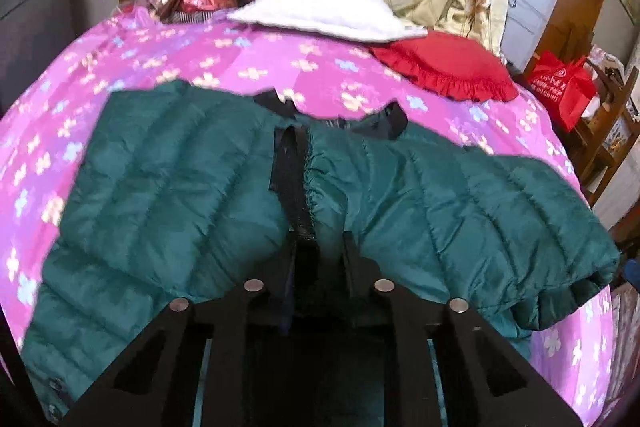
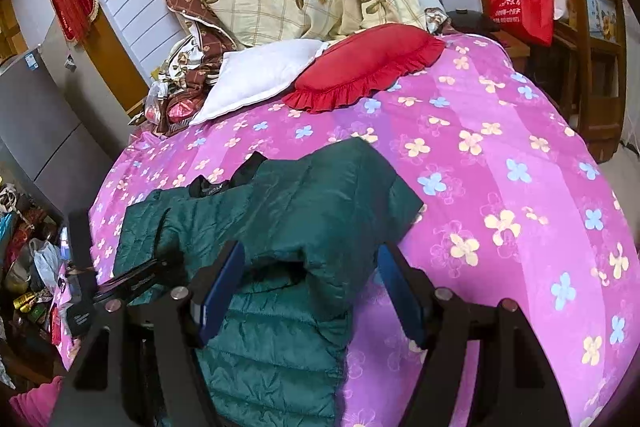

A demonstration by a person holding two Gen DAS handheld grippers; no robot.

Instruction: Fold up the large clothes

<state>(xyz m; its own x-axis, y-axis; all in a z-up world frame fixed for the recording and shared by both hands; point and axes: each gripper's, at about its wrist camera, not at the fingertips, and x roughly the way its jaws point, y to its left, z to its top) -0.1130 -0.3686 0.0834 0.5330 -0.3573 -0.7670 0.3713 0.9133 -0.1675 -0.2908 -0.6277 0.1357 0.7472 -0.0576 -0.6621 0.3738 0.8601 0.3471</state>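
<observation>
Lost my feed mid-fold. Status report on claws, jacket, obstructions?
Left claw shut on jacket front. Right claw open, astride its sleeve. Jacket spread on bed. Pillows beyond, clear.

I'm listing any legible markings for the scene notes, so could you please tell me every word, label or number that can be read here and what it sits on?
No text here can be read with certainty.
Neck label of the green jacket: pale letters, too blurred to read.
Red bag: white print and a round logo, too small to read.
Sticker on the grey cabinet: unreadable.
</observation>
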